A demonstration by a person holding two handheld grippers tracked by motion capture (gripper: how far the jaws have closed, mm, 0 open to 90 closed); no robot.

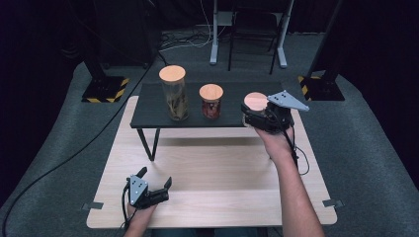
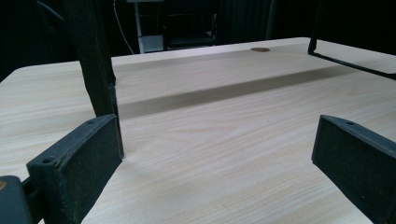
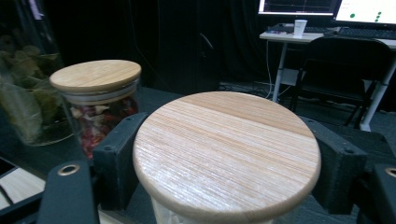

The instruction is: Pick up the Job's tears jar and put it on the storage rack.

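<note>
A small glass jar with a round wooden lid (image 1: 255, 100) is at the right end of the black shelf (image 1: 158, 106). My right gripper (image 1: 249, 114) is shut on it, one jaw on each side just under the lid (image 3: 226, 149). I cannot tell whether the jar rests on the shelf or hangs just above it. My left gripper (image 1: 156, 176) lies low over the light wooden table (image 1: 212, 173) near its front left. Its jaws stand wide open with bare tabletop between them (image 2: 215, 158).
A tall jar of pale dried pieces (image 1: 174, 96) and a shorter jar of red pieces (image 1: 211, 102) stand on the shelf, left of the held jar. The red jar (image 3: 95, 88) is close beside the right gripper's jaw. A shelf leg (image 2: 95, 70) rises just ahead of the left gripper.
</note>
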